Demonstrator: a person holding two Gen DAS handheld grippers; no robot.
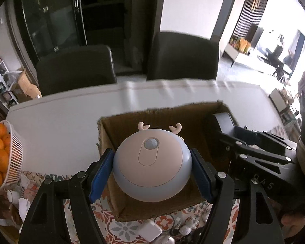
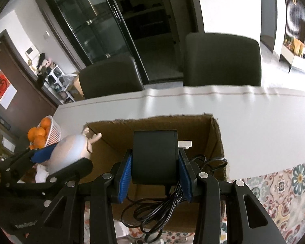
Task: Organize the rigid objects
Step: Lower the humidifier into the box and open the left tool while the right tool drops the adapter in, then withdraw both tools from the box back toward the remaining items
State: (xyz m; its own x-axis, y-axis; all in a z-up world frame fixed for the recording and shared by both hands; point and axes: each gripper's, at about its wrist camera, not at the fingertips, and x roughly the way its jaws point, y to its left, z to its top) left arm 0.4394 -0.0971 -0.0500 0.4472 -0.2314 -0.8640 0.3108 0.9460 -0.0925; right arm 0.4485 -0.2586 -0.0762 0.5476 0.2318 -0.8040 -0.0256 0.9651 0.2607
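Gripping a round deer-shaped night light (image 1: 152, 164): left hand-held gripper (image 1: 152, 172), blue pads (image 1: 100, 174) pressed to both flanks. Held over the open cardboard box (image 1: 116, 134), antlers toward the box's far wall. Pink face with oval panel and sensor dome turned up. Right hand-held gripper (image 1: 260, 148) entering beside the box's right wall, something black at its tip inside the box. Basket of oranges (image 1: 4, 156) left of the box, on the white tabletop (image 1: 61, 126). Patterned cloth (image 1: 120, 229) under the box's near edge; small white items lying on it, too blurred to name. Two dark chairs (image 1: 75, 69) beyond the box, at the far tabletop edge.

Right wrist view: right hand-held gripper (image 2: 155, 174) pinching a black power adapter (image 2: 155, 156) between blue pads (image 2: 125, 177), above the box (image 2: 215, 140) interior. Metal plug prongs (image 2: 185, 144) sticking out on the adapter's right side. Black cable (image 2: 164, 209) hanging in loose loops below the adapter, over the box's near wall. Night light (image 2: 71, 152) and left hand-held gripper (image 2: 57, 158) at the box's left corner. Oranges (image 2: 40, 134) left of the box.
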